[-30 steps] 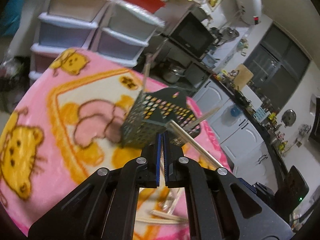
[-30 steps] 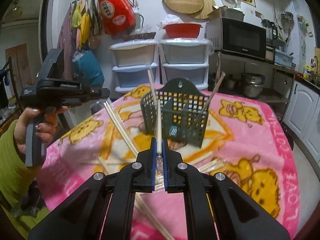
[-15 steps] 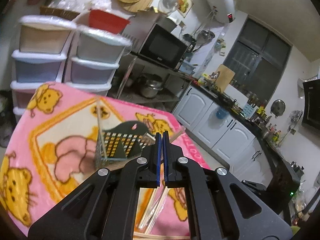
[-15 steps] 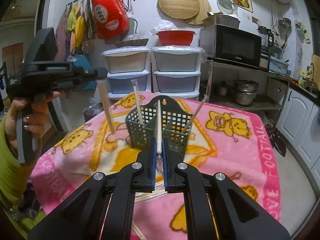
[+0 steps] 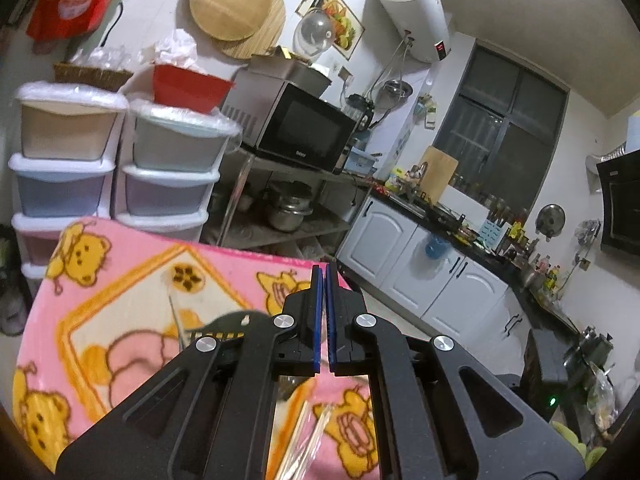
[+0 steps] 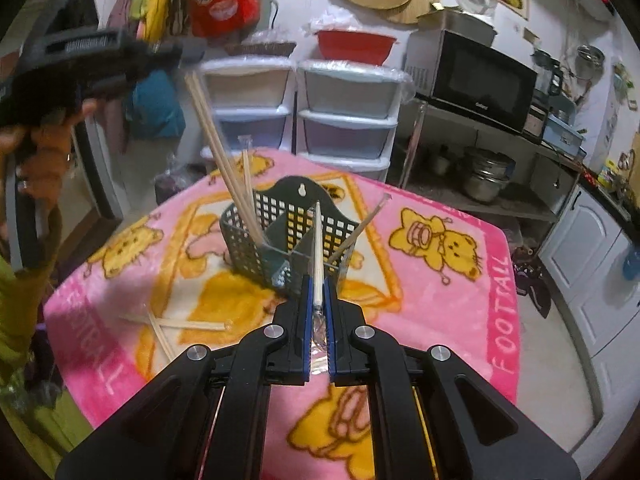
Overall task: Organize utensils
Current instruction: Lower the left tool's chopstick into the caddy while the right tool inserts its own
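Observation:
A dark green mesh basket (image 6: 260, 232) stands on the pink bear blanket (image 6: 440, 300). My right gripper (image 6: 318, 280) is shut on a plastic-wrapped chopstick (image 6: 318, 248) that points at the basket's front edge. My left gripper (image 6: 176, 50), in a person's hand, hangs high at the upper left, shut on a pair of chopsticks (image 6: 216, 148). The pair slants down into the basket's left compartment. Two more chopsticks (image 6: 360, 228) lean inside the basket. In the left wrist view the left gripper (image 5: 323, 268) hides most of the basket (image 5: 228, 326).
Loose chopsticks (image 6: 188, 324) lie on the blanket left of the basket. Stacked plastic drawers (image 6: 344, 120) stand behind the table, with a microwave (image 6: 476, 76) on a metal rack to their right. White kitchen cupboards (image 5: 400, 264) run along the right side.
Both grippers have risen. The left one lifted its chopsticks off the blanket and now holds them over the basket, lower ends inside. The right one still holds its chopstick, higher above the basket.

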`<state>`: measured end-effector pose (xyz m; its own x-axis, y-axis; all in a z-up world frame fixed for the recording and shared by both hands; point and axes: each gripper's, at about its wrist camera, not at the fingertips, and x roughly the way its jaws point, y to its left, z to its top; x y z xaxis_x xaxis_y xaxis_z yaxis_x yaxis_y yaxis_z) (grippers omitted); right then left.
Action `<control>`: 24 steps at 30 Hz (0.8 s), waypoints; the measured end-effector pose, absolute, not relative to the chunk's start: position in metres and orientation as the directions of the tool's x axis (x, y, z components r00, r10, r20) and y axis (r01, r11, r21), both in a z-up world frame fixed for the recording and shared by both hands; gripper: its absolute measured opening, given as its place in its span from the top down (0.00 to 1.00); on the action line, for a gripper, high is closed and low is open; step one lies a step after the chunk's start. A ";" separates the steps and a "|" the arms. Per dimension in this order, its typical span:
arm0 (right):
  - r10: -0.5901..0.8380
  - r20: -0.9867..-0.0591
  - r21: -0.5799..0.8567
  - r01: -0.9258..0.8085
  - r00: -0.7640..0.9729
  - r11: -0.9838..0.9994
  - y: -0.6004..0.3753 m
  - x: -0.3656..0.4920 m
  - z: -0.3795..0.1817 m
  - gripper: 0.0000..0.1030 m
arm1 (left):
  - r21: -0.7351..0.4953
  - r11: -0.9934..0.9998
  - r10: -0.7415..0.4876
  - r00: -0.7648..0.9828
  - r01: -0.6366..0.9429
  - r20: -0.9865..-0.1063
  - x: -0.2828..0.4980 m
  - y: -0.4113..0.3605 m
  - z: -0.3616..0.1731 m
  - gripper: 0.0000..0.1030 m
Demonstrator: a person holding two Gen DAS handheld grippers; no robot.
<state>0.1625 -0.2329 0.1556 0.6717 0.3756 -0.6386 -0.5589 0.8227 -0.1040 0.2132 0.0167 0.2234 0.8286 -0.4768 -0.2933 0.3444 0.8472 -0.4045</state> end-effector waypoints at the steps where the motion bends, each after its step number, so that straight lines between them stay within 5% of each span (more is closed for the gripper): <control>1: 0.371 -0.652 -0.113 -0.569 0.661 0.815 -0.231 0.165 0.156 0.95 | -0.400 0.850 -0.474 0.831 0.344 -0.292 0.216 0.016 0.226 0.99; 24: 0.304 -0.807 -0.106 -0.631 0.506 0.769 -0.218 0.218 0.160 0.94 | -0.384 0.888 -0.389 0.857 0.252 -0.337 0.263 0.032 0.219 0.99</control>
<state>0.2181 -0.2178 0.1599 0.5062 0.3044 -0.8069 -0.6308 0.7687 -0.1057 0.2632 0.0320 0.2186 0.8572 -0.3892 -0.3372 0.2523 0.8883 -0.3839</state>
